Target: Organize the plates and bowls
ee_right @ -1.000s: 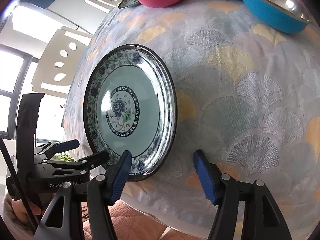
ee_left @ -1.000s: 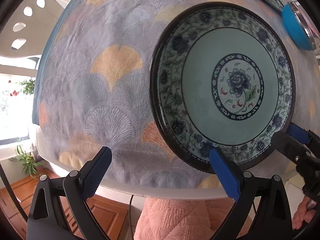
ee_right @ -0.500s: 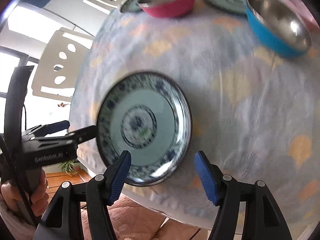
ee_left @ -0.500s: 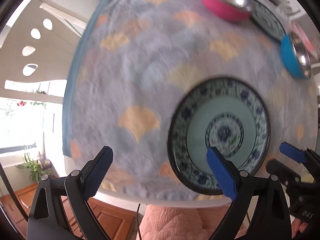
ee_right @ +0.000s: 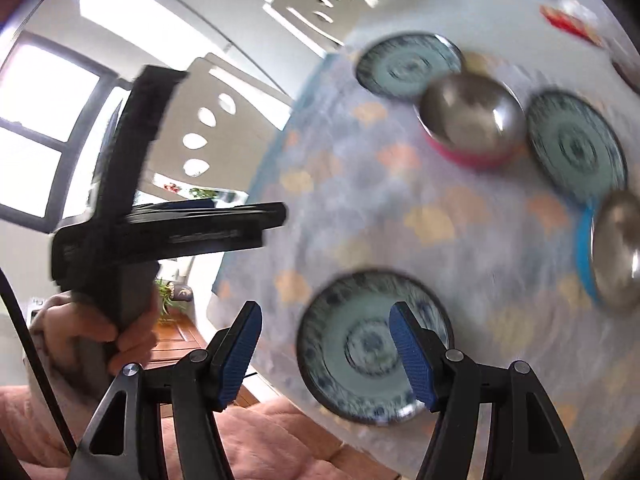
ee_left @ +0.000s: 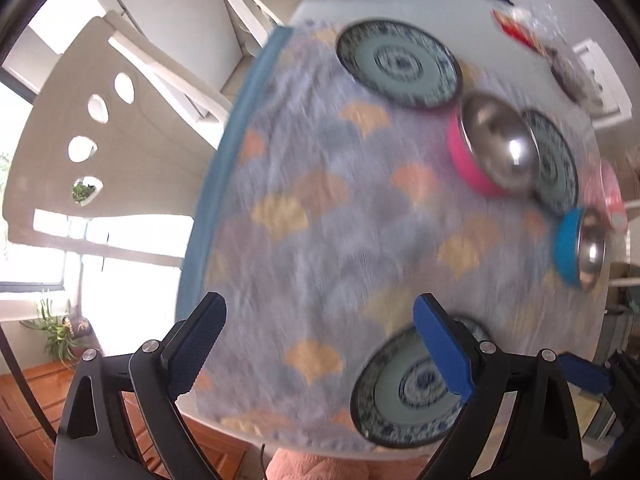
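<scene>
**Left wrist view: both grippers empty above the counter**

Left wrist view, blurred, shows the left gripper (ee_left: 320, 350) with jaws spread wide, holding nothing. A patterned plate (ee_left: 404, 398) lies flat at lower right on the fan-print cloth (ee_left: 320, 208); another plate (ee_left: 396, 62) sits at upper centre, touching a pink bowl (ee_left: 486, 148). A third plate (ee_left: 558, 164) and a blue bowl (ee_left: 578, 246) sit at right. In the right wrist view the right gripper (ee_right: 326, 354) also gapes open and empty, the near plate (ee_right: 356, 356) below it.
</scene>
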